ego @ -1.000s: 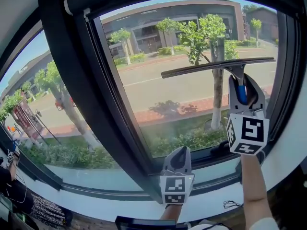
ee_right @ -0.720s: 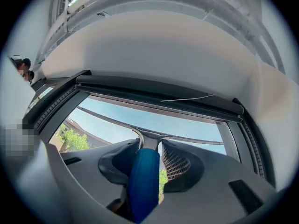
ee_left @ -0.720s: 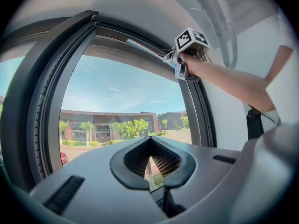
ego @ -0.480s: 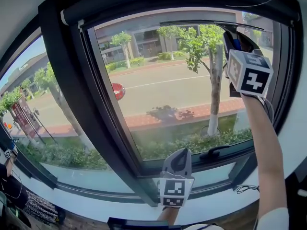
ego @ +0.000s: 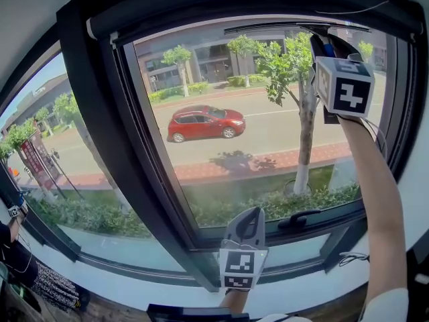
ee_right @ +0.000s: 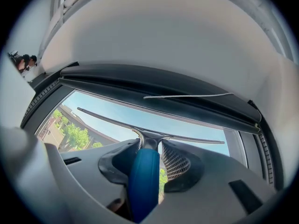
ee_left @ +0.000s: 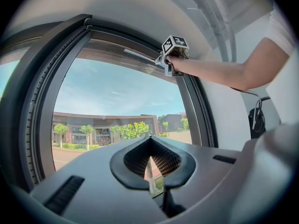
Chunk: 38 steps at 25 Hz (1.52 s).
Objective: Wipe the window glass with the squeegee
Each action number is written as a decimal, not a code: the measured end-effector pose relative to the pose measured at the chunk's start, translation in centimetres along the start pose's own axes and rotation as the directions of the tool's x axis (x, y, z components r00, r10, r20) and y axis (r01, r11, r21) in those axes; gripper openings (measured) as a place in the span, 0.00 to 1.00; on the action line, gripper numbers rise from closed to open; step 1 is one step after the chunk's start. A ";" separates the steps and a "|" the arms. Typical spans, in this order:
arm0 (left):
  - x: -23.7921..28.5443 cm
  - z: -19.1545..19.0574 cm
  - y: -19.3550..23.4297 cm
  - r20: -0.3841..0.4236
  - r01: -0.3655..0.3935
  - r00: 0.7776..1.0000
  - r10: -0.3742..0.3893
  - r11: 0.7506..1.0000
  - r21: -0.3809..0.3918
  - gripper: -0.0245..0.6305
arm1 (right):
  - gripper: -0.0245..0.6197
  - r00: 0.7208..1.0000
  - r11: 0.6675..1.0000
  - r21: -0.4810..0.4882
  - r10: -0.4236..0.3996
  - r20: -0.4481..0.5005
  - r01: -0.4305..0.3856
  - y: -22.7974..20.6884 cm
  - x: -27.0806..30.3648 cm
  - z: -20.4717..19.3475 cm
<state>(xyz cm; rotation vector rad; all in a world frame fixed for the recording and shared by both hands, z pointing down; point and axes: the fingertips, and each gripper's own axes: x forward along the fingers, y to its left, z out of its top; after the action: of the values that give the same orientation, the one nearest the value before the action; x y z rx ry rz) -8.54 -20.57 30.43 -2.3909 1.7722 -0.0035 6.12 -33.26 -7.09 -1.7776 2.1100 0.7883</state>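
Clamping the squeegee by its blue handle, right tool has the blade at top of window glass; left tool low by the lower frame, jaws together, empty.

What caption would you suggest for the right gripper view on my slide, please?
Right claw shut on the squeegee by its blue handle, blade near the top of the window glass.

Blue squeegee handle, blade seemingly black; window frame black; car red.

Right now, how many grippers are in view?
2: right gripper at the window's top, shut on the squeegee; left gripper low by the sill, jaws together, empty.
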 end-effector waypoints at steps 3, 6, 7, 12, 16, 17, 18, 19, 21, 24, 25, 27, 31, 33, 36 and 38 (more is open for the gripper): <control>0.3 0.1 -0.1 0.005 0.005 1.000 -0.005 1.000 0.002 0.04 | 0.27 1.000 1.000 -0.013 -0.013 -0.007 0.013 0.3 0.4 -0.1; 0.7 -0.1 -0.2 0.002 0.019 1.000 -0.019 1.000 0.002 0.04 | 0.27 1.000 1.000 -0.019 -0.024 -0.013 0.023 0.4 0.4 -0.6; 0.8 -0.2 -0.2 0.000 0.023 1.000 -0.023 1.000 0.002 0.04 | 0.27 1.000 0.999 -0.023 -0.026 -0.012 0.025 0.4 0.4 -0.8; 1.2 -0.2 0.0 0.000 0.019 1.000 -0.019 1.000 0.007 0.04 | 0.27 1.000 0.999 -0.027 -0.020 0.007 0.020 0.5 0.4 -0.7; 1.2 -0.5 -0.1 -0.006 0.027 1.000 -0.027 1.000 0.006 0.04 | 0.27 1.000 1.000 -0.017 -0.003 0.011 0.003 1.0 0.3 -0.9; 1.2 -0.6 0.0 -0.008 0.027 1.000 -0.027 1.000 0.004 0.04 | 0.27 1.000 1.000 -0.014 -0.004 0.010 0.004 1.1 0.3 -1.0; 1.2 -0.6 0.0 -0.008 0.027 1.000 -0.026 1.000 0.003 0.04 | 0.27 1.000 1.000 -0.013 -0.008 0.013 0.008 1.1 0.2 -1.0; 1.2 -0.6 0.1 -0.008 0.024 1.000 -0.024 1.000 0.003 0.04 | 0.27 1.000 1.000 -0.015 -0.013 0.018 0.013 1.0 0.1 -1.0; 1.1 -0.7 0.1 -0.007 0.019 1.000 -0.018 1.000 0.009 0.04 | 0.27 1.000 1.000 -0.018 -0.019 0.022 0.019 1.0 0.0 -1.0; 1.0 -0.9 -0.2 -0.014 0.023 1.000 -0.023 1.000 0.014 0.04 | 0.27 1.000 1.000 -0.010 -0.016 0.011 0.016 1.1 -0.2 -1.5; 1.0 -0.9 -0.4 -0.015 0.029 0.999 -0.029 1.000 0.012 0.04 | 0.27 1.000 1.000 -0.008 -0.015 0.011 0.015 1.1 -0.2 -1.5; 1.0 -0.9 -0.6 -0.014 0.038 0.999 -0.038 0.999 0.010 0.04 | 0.27 1.000 1.000 -0.015 -0.020 0.019 0.020 1.0 -0.3 -1.4; 0.8 -0.7 -0.6 -0.010 0.041 0.999 -0.041 0.999 0.007 0.04 | 0.27 1.000 1.000 -0.014 -0.020 0.022 0.020 1.1 -0.6 -1.7; 0.8 -0.8 -0.6 -0.011 0.041 0.999 -0.041 0.999 0.007 0.04 | 0.27 1.000 1.000 -0.014 -0.021 0.023 0.021 1.1 -0.7 -1.9; 0.7 -1.2 -0.9 -0.023 0.050 0.999 -0.049 0.999 0.021 0.04 | 0.27 0.999 1.000 -0.018 -0.025 0.023 0.025 1.1 -1.0 -2.1; 0.7 -1.4 -1.2 -0.025 0.058 0.998 -0.057 0.998 0.020 0.04 | 0.27 0.999 0.999 -0.019 -0.025 0.021 0.025 1.1 -1.2 -2.3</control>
<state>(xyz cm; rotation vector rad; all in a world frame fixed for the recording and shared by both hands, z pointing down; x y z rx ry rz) -7.33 -21.08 31.85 -2.4370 1.7045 -0.0584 5.60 -33.49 -4.36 -1.7941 2.0698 0.8202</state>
